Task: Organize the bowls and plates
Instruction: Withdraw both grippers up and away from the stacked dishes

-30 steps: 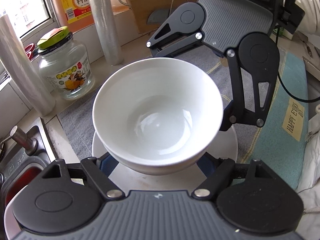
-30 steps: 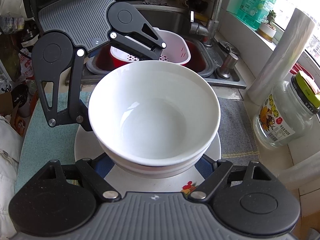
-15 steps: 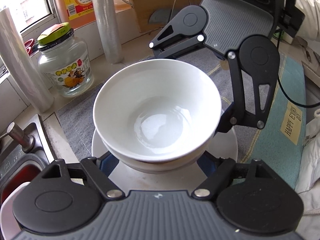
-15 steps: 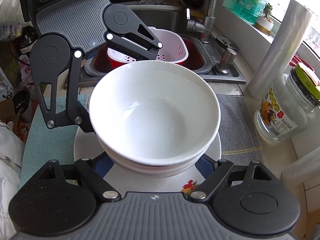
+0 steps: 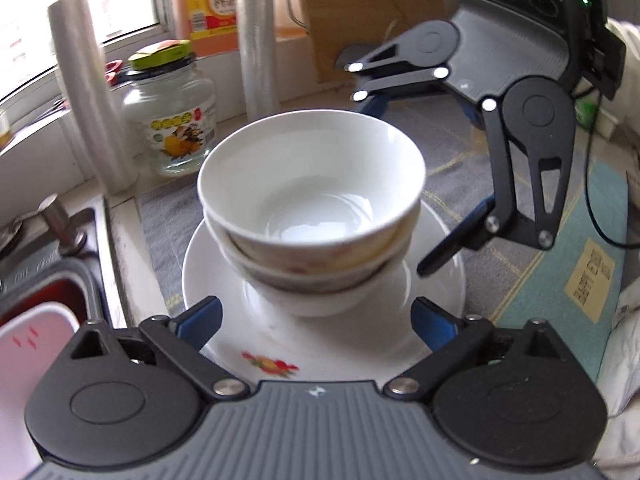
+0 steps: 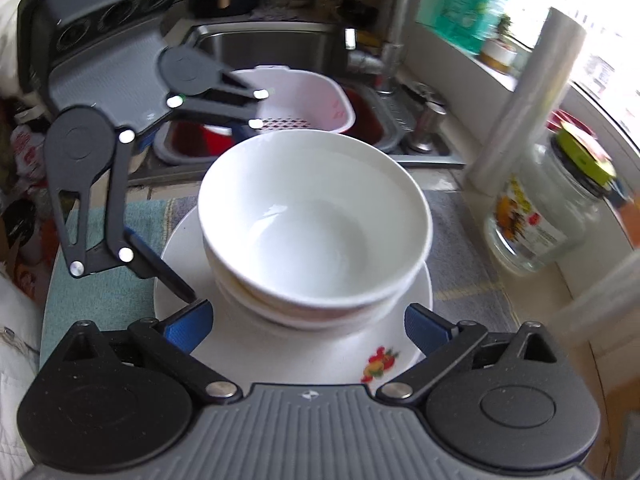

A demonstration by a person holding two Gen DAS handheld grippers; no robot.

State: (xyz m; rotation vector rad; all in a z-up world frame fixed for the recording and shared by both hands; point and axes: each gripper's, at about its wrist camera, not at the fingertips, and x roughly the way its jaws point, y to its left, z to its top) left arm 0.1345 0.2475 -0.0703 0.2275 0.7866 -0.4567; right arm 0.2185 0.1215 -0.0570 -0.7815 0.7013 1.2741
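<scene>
Bowls nest three deep on a white plate (image 5: 248,320) with a fruit print, the top white bowl (image 5: 312,184) seated in the stack and touched by nothing. Nearest in each wrist view, the blue-tipped jaws have just been opening: the left gripper (image 5: 316,316) and the right gripper (image 6: 310,322) both stand spread wide, the stack between the tips, no pad pressing on it. The grippers face each other across the plate, one on each side. The plate rests on a grey mat (image 5: 472,168) on the surface, with a teal mat (image 5: 560,280) to its right. Glazed ceramic like this is probably stiff, fairly heavy when stacked, slick and breakable; the stack leans slightly in the left view, so lifting it by the plate's rim from both sides looks safer than pinching a bowl wall. Farther off stand a glass jar (image 5: 172,120) with a green lid, plastic-wrap rolls, and the sink (image 6: 280,44) holding a pale colander (image 6: 312,104).
</scene>
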